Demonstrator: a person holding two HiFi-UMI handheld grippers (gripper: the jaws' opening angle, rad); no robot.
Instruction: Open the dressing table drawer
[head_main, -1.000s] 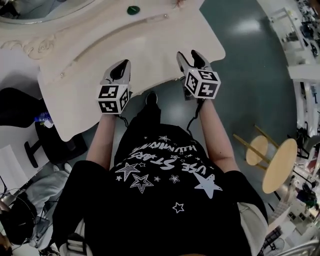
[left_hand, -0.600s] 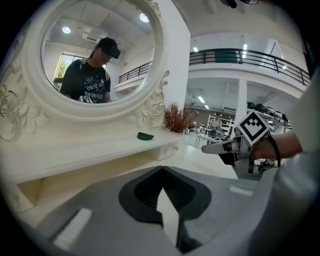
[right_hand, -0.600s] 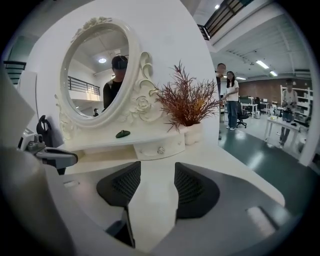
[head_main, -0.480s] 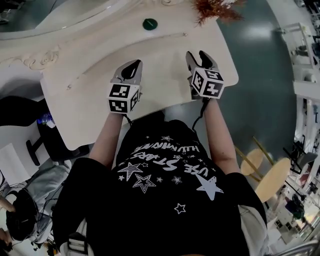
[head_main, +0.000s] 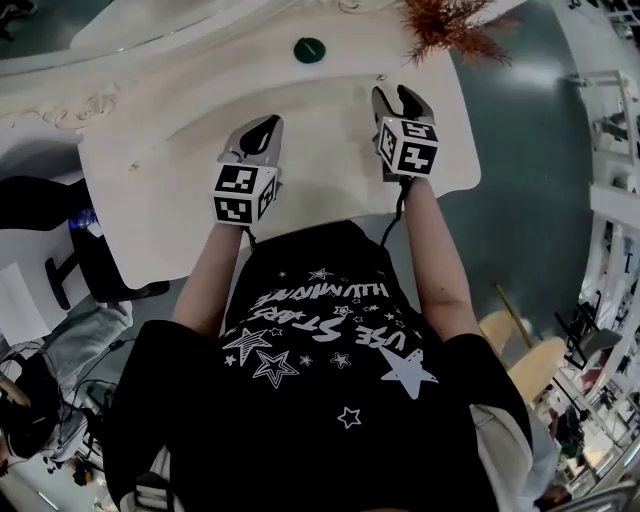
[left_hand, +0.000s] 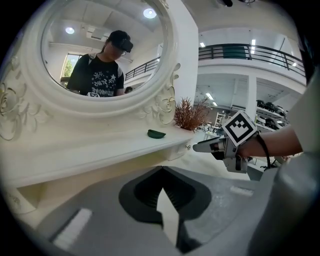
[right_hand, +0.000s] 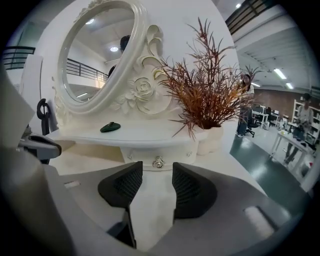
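The right claw (right_hand: 152, 167) is partly open: its two ribbed pads stand apart with a clear gap, the jaws have just been closing, and nothing lies between them or touches them. Seen along this claw, the round metal knob (right_hand: 158, 162) sits just beyond the tips and on the line of the gap, near but not in contact. The knob is mounted at the centre of the small drawer (right_hand: 142, 156), whose front lies under the raised shelf (right_hand: 135, 136) at the rear right of the worktop (head_main: 160, 200). The drawer front runs side to side along the shelf edge, so its travel is judged to run toward the front edge of the worktop, back along the line of the claw. In the head view the right claw (head_main: 400, 100) is over the right rear of the worktop, pointing at the knob (head_main: 379, 77). The left claw (left_hand: 161, 170) has its tips together and holds nothing. It sits further left and nearer the front edge (head_main: 258, 135), so the right hand is the nearer one. On the shelf are a small dark green object (right_hand: 110, 127) to the left of the drawer and a potted dried plant (right_hand: 205, 100) to its right, both clear of the approach line.
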